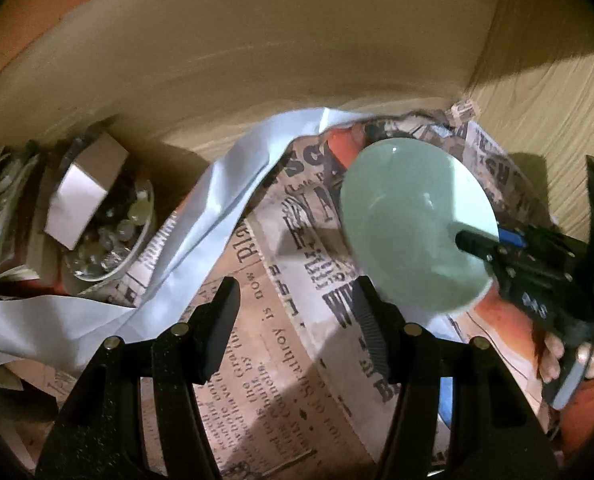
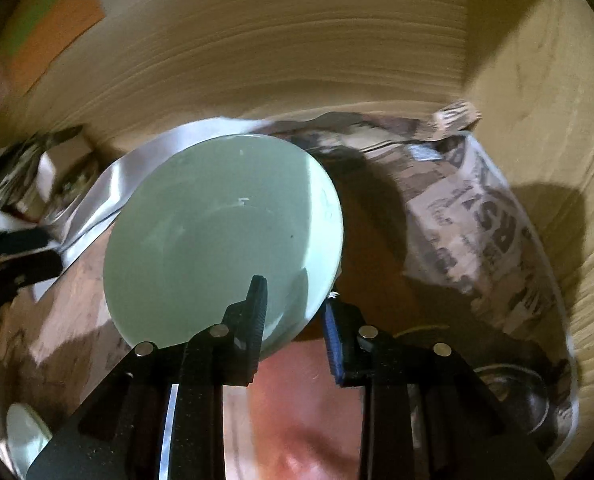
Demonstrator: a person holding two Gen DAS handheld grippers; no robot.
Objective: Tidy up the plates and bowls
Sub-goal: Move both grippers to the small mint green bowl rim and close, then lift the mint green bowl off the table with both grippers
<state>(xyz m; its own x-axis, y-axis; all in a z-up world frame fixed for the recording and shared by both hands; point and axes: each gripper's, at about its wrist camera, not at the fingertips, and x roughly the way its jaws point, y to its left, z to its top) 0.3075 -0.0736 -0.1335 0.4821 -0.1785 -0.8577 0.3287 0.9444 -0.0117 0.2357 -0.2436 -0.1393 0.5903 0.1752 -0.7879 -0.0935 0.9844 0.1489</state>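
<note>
**Green bowl pinched by its rim, left gripper waiting**

The right gripper [image 2: 293,312] clamps the near rim of the pale green bowl [image 2: 221,236], one finger inside and one outside, so the bowl hangs tilted at centre frame over the newspaper [image 1: 257,280]. That edge grip probably keeps the bowl free for stacking. The left gripper [image 1: 293,308], angled steeply down at lower centre, stands half-wide and empty.

Black grippers [image 1: 295,328], silver screws, blue pad [image 2: 333,340]
</note>
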